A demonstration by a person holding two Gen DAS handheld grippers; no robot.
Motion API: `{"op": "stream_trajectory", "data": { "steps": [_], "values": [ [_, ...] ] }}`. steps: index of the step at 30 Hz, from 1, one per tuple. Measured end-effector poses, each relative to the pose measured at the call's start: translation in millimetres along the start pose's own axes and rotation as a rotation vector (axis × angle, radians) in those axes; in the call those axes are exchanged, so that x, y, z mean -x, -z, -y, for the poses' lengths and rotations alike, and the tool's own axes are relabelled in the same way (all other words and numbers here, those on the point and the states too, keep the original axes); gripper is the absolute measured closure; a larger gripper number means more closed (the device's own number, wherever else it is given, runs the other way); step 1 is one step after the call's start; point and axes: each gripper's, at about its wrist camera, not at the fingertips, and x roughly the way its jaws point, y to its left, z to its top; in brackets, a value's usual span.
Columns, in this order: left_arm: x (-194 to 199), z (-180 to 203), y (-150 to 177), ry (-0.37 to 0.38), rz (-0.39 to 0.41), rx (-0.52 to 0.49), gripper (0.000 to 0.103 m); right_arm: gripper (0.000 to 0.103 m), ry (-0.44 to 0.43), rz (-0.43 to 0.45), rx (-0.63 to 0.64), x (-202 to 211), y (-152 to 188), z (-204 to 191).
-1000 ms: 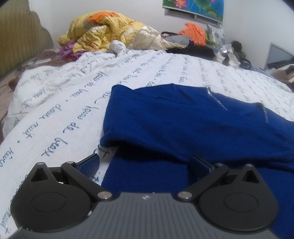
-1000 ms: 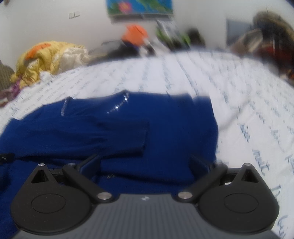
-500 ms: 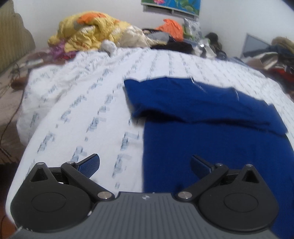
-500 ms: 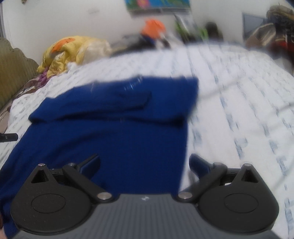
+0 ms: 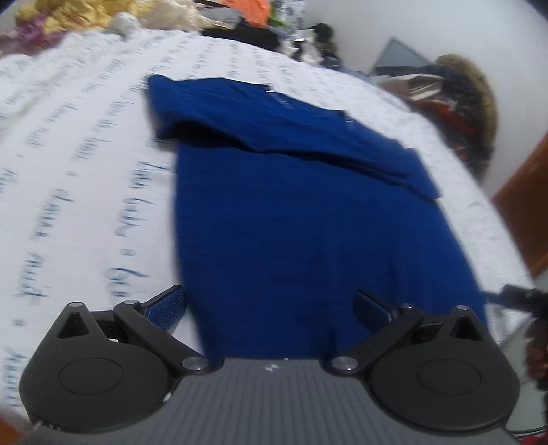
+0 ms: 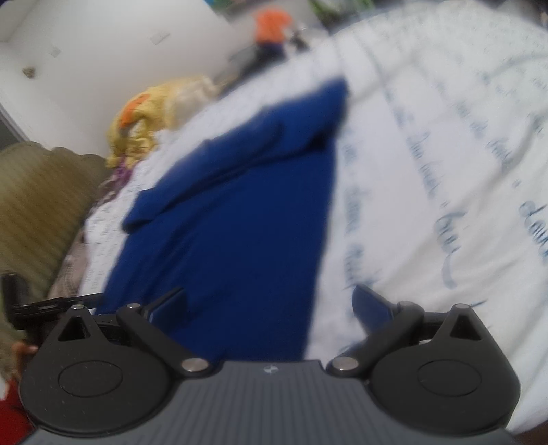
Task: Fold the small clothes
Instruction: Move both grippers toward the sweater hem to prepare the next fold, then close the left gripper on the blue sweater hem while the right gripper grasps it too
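Observation:
A dark blue garment [image 5: 308,212] lies flat on the white bedspread [image 5: 68,171], its sleeves folded across the far end. My left gripper [image 5: 270,308] is open over the garment's near left corner, holding nothing. The same blue garment [image 6: 233,219] shows blurred in the right wrist view. There my right gripper [image 6: 270,306] is open over the garment's near right edge, one finger above cloth, the other above the bedspread [image 6: 445,171].
A yellow quilt [image 6: 150,113] and orange clothes [image 5: 246,7] are piled at the bed's far end. A heap of clothing [image 5: 455,102] lies beyond the right side. An olive headboard [image 6: 30,205] stands to the left. The other gripper's tip [image 5: 524,297] shows at the right edge.
Both grippers have drawn back from the folded sleeves toward the garment's near hem and tilted. Both stayed open. The garment has not moved.

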Motion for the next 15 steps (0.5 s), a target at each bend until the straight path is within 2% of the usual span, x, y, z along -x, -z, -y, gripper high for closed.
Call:
{"op": "stream_trajectory", "data": {
  "steps": [1, 2, 3, 4, 5, 6, 7, 8, 9, 10, 13, 15],
  "values": [
    [-2.5, 2.4, 0.0, 0.022, 0.005, 0.006, 0.006, 0.0, -0.035, -0.009, -0.017, -1.0, 2.9, -1.5],
    [-4.3, 3.8, -0.4, 0.032, 0.007, 0.012, 0.015, 0.0, -0.075, -0.018, -0.038, -3.8, 5.1, -3.0],
    [-6.6, 4.7, -1.8, 0.047, 0.005, 0.024, 0.029, 0.001, -0.11, -0.027, -0.058, -7.3, 7.0, -5.0],
    [-7.6, 4.5, -3.1, 0.054, 0.003, 0.037, 0.037, 0.002, -0.132, -0.03, -0.07, -10.0, 8.5, -6.4],
    [-8.9, 2.7, -4.6, 0.052, -0.002, 0.055, 0.055, 0.003, -0.135, -0.026, -0.076, -12.5, 9.8, -8.6],
    [-9.8, 1.0, -5.1, 0.043, -0.009, 0.073, 0.073, 0.014, -0.131, -0.022, -0.072, -13.6, 9.3, -10.5],
    [-10.7, -2.3, -5.5, 0.029, -0.014, 0.092, 0.081, 0.037, -0.124, -0.027, -0.074, -14.6, 7.9, -11.1],
    [-11.2, -6.1, -5.6, 0.014, -0.017, 0.109, 0.098, 0.05, -0.111, -0.027, -0.082, -15.2, 7.3, -10.4],
    [-10.6, -10.4, -5.7, 0.013, -0.02, 0.13, 0.097, 0.072, -0.095, -0.027, -0.097, -15.7, 6.5, -7.8],
    [-9.5, -14.1, -5.1, 0.027, -0.02, 0.158, 0.097, 0.083, -0.075, -0.031, -0.113, -17.1, 5.7, -4.4],
    [-3.8, -12.1, -6.2, 0.017, -0.015, 0.177, 0.098, 0.095, -0.044, -0.033, -0.137, -15.2, 6.7, 0.2],
    [4.1, -4.7, -10.9, 0.016, -0.005, 0.162, 0.098, 0.096, -0.038, -0.023, -0.126, -11.3, 6.2, -3.6]
  ]
}}
